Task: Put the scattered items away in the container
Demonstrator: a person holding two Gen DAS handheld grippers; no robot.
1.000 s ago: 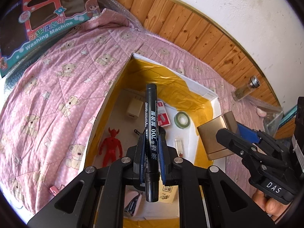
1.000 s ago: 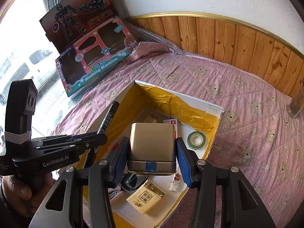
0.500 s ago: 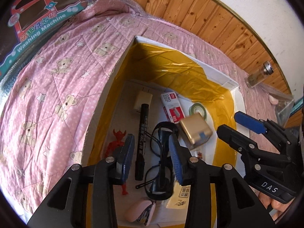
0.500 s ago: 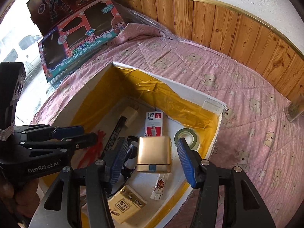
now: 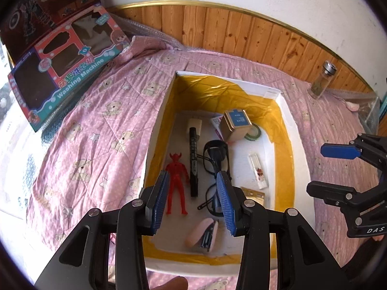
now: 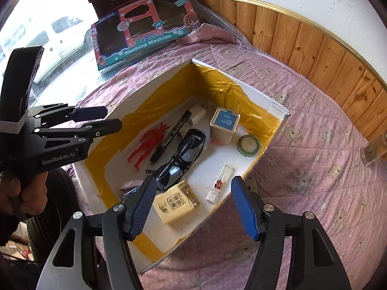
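Hovering over the near end of the white box (image 5: 287, 111), lined in yellow: left gripper (image 5: 193, 203), jaws standing well apart and holding nothing; right gripper (image 6: 193, 207), jaws likewise spread wide and empty, hanging above the box's near right corner. Sitting on the pink bear-print quilt (image 5: 96, 125), the box already containing the scattered things. Lying along the left side of its floor: red figure (image 5: 176, 181), head toward the far end; just to its right, black marker (image 5: 193, 159), running near to far and touching a cream charger block (image 5: 195, 124) at its far tip. Resting in the middle: dark glasses (image 6: 183, 154), folded arms splayed. Standing at the far end: gold tin (image 6: 225, 125) with a blue label on top (leaning on a red-and-white packet, from the left view); green tape roll (image 6: 249, 145) lying just to its right. Lying nearer: clear tube (image 6: 220, 183), tan sachet (image 6: 176, 201), pink case (image 5: 203, 232). Leaning far left on the quilt: toy washing machine carton (image 5: 63, 72); standing far right by the wood panelling: glass jar (image 5: 323, 82).
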